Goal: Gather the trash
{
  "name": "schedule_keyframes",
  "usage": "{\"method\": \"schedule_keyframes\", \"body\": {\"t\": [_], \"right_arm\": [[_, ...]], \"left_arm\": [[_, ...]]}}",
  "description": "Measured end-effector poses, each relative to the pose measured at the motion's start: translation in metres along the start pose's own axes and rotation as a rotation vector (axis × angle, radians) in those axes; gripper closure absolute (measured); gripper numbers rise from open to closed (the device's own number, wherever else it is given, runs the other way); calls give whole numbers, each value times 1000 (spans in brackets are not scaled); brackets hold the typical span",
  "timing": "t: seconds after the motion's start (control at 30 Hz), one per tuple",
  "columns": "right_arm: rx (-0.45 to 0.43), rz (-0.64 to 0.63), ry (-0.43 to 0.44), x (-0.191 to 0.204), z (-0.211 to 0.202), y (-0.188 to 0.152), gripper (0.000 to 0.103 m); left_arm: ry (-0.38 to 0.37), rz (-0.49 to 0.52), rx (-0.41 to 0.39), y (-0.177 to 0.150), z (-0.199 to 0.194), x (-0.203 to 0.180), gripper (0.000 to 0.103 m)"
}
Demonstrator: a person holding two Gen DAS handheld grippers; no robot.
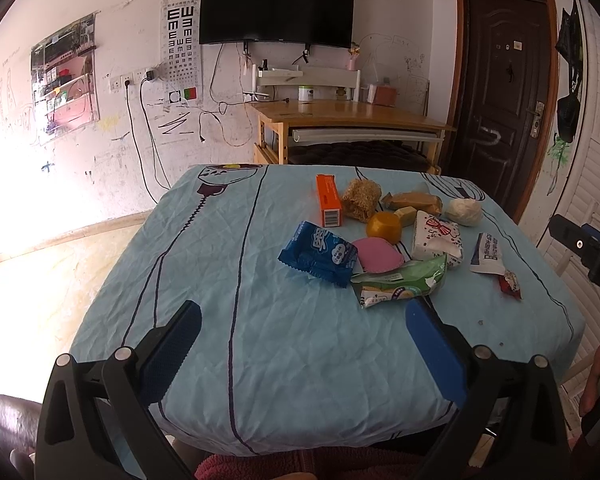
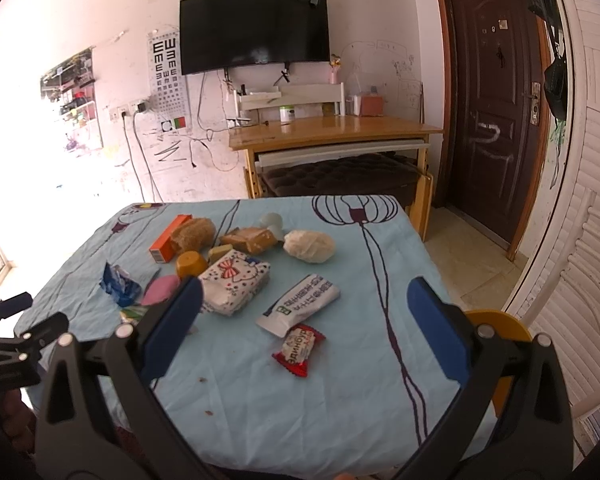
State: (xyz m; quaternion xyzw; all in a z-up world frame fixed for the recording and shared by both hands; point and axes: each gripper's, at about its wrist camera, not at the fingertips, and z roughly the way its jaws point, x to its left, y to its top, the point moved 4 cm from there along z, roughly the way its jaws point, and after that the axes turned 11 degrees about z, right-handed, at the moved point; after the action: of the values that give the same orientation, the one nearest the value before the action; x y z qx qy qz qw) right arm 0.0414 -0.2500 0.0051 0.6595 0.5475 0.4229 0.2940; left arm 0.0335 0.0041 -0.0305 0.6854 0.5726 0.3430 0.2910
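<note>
Both grippers are hovering over the near edge of the table (image 1: 204, 412), which is wearing a light blue cloth. The left gripper (image 1: 302, 320) is holding its blue pads spread wide with nothing between them; the right gripper (image 2: 305, 302) is likewise standing wide apart and gripping nothing.

Landmark for placement: the orange cup (image 1: 384, 227), sitting upside down in the middle of the trash cluster.
- Orange box (image 1: 329, 200) is lying to the left of the cup and a little farther back, with a brown fibrous lump (image 1: 361, 199) just beside it, behind the cup.
- Tan wrapped block (image 1: 416, 201) is sitting behind and right of the cup; beyond that, a white bagged ball (image 1: 465, 211).
- Pink round piece (image 1: 376, 254) is lying in front of the cup, touching the blue snack wrapper (image 1: 320, 254) on its left.
- White tissue pack with red bows (image 1: 436, 238) is resting just right of the cup.
- Green wrapper (image 1: 400, 286) is lying nearer than the cup, in front of the pink piece and tissue pack — closest item to the left gripper's right pad.
- White sachet (image 2: 300, 305) and red candy wrapper (image 2: 299, 349) are lying well right of the cup, the red one nearest — in the right wrist view both are showing between the right gripper's pads, on the cloth and untouched.
</note>
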Motion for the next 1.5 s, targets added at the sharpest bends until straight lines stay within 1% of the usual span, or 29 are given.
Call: {"method": "schedule_keyframes", "body": {"t": [1.5], "right_arm": [[3, -1, 0, 1, 1, -2, 4]], "left_arm": [[-9, -8, 22, -4, 5, -2, 6]]}}
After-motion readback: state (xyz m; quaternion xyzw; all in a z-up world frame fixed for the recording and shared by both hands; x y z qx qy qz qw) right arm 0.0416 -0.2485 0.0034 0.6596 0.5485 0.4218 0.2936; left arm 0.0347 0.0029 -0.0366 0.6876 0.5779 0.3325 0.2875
